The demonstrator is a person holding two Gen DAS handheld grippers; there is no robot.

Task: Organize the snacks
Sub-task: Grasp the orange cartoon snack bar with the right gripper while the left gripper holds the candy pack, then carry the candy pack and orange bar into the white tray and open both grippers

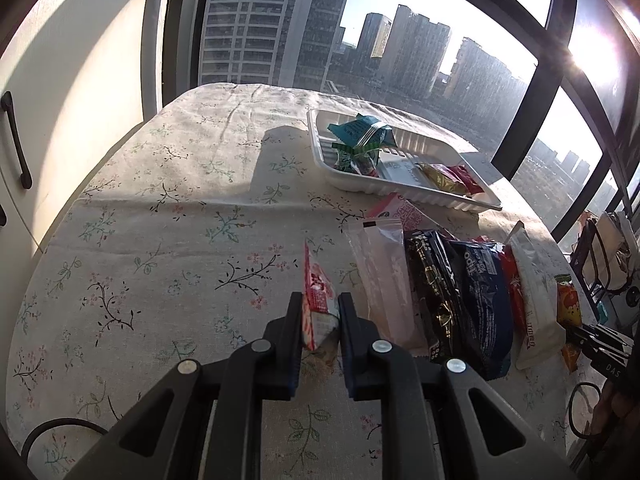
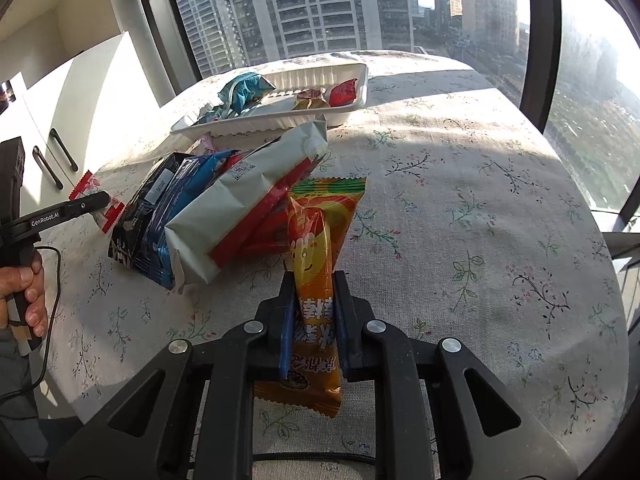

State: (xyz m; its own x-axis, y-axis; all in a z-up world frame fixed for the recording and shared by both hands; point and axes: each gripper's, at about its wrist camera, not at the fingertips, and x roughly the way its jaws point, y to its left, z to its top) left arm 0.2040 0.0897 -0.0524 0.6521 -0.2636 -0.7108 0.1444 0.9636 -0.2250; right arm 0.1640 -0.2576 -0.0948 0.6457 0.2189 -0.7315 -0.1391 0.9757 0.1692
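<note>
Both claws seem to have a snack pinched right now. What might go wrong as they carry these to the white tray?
The left gripper pinches only one end of the small red-and-white packet, so it might slip out or swing.

The right gripper squeezes the long orange snack bar mid-length; its free end could snag the pile of bags beside it.

The white tray already holds several wrappers, so a drop could land on them.

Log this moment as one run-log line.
left gripper: shut on red-white packet | right gripper: shut on orange snack bar | white tray: holds some snacks | pile on tablecloth: unsorted
</note>
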